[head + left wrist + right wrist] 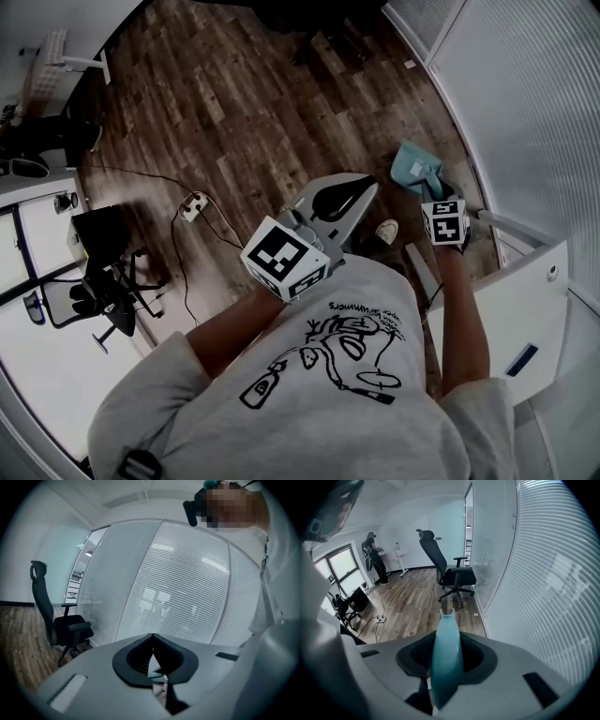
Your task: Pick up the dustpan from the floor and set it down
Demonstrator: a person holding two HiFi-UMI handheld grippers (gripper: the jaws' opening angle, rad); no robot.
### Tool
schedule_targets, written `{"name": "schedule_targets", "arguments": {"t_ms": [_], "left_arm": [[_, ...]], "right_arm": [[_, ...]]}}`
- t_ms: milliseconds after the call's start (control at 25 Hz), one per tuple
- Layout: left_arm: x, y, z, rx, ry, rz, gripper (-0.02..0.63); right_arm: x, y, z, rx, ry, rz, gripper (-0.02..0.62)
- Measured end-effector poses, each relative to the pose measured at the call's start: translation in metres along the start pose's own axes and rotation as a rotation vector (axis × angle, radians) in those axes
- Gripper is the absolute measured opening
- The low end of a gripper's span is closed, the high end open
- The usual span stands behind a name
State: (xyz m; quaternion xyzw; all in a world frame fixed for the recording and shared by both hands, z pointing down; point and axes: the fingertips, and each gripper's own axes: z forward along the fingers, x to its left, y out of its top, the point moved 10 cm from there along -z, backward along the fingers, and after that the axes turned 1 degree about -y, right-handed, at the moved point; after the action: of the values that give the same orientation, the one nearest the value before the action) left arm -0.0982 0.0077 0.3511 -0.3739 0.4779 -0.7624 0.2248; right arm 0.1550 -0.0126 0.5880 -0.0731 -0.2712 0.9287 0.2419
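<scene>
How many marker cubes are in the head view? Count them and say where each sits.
2. One cube on the left gripper, before the person's chest; the other cube on the right gripper, beside the teal dustpan. None appears hidden.

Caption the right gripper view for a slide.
The right gripper clamps the teal dustpan handle, looking across wood floor toward a black office chair beside a wall of blinds.

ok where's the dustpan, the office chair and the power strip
dustpan [446,653], right gripper view, on its teal handle
office chair [459,577], right gripper view, on its seat
power strip [194,205], head view, on its white body
</scene>
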Motion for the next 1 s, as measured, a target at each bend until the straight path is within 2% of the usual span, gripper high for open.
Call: {"name": "schedule_targets", "arguments": {"t_ms": [360, 1000], "left_arm": [[0.000, -0.008, 0.007, 0.019, -0.002, -0.007, 0.002], [0.002, -0.013, 0.008, 0.048, 0.003, -0.020, 0.002]], "right_arm": [[-0.012, -0.016, 0.033, 0.022, -0.005, 0.032, 0.104], [-0.009, -0.037, 0.068, 0.041, -0.015, 0.018, 0.104]]}}
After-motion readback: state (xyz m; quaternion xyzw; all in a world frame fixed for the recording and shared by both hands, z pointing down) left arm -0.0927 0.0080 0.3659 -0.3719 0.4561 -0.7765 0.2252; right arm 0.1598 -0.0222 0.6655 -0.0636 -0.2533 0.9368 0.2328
